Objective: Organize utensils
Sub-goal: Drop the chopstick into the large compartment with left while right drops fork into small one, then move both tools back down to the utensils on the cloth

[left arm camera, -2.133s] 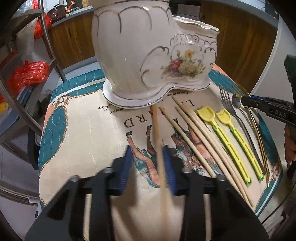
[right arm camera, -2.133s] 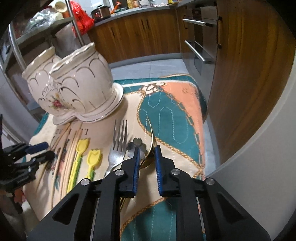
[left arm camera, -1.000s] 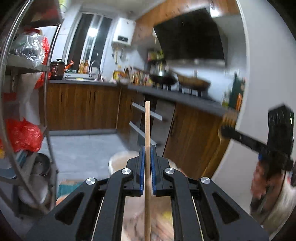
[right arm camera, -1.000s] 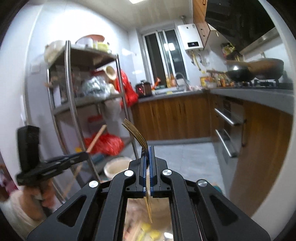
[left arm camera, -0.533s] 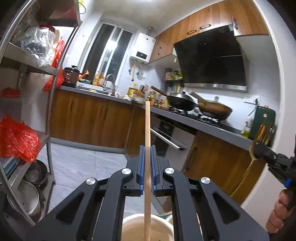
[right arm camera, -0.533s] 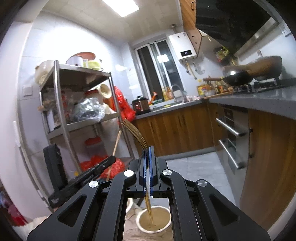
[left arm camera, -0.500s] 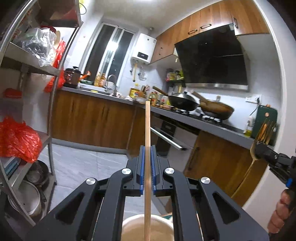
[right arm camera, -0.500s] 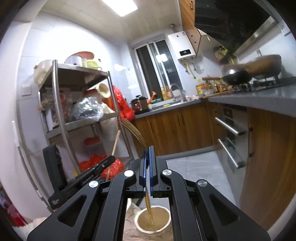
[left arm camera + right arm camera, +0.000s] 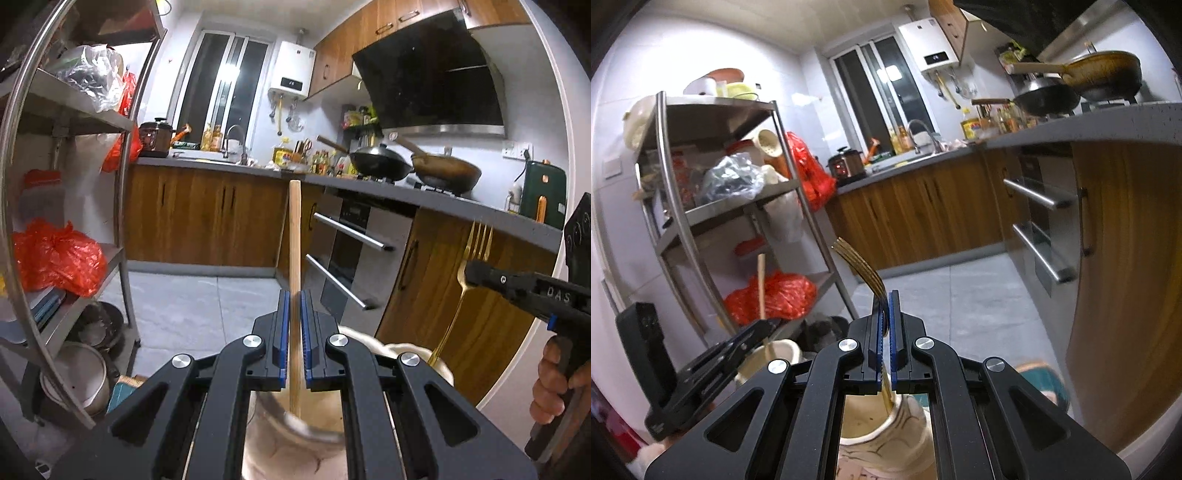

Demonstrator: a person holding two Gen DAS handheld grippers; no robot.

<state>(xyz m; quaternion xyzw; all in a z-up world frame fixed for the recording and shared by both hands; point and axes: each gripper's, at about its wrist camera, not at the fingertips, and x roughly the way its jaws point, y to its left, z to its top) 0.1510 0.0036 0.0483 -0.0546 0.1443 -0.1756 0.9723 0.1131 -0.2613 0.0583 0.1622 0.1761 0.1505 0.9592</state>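
My left gripper point(image 9: 293, 306) is shut on a wooden chopstick point(image 9: 294, 243) held upright, its lower end inside the mouth of the white ceramic utensil holder point(image 9: 314, 435) below. My right gripper point(image 9: 885, 306) is shut on a gold fork point(image 9: 862, 267), tines up, its handle reaching down into the holder's other cup point(image 9: 882, 435). In the left wrist view the right gripper point(image 9: 476, 275) holds the fork point(image 9: 471, 258) at the right. In the right wrist view the left gripper point(image 9: 764, 326) and its chopstick point(image 9: 761, 284) are at the left over the first cup point(image 9: 775, 356).
A metal shelf rack point(image 9: 122, 206) with red bags point(image 9: 55, 262) stands to the left. Wooden kitchen cabinets point(image 9: 207, 218) and an oven point(image 9: 354, 254) lie behind. A teal cloth edge point(image 9: 1039, 373) shows below the right gripper.
Both grippers have sunk lower over the holder. The chopstick's end and the fork's handle now reach into its cups, and the holder looms larger below.
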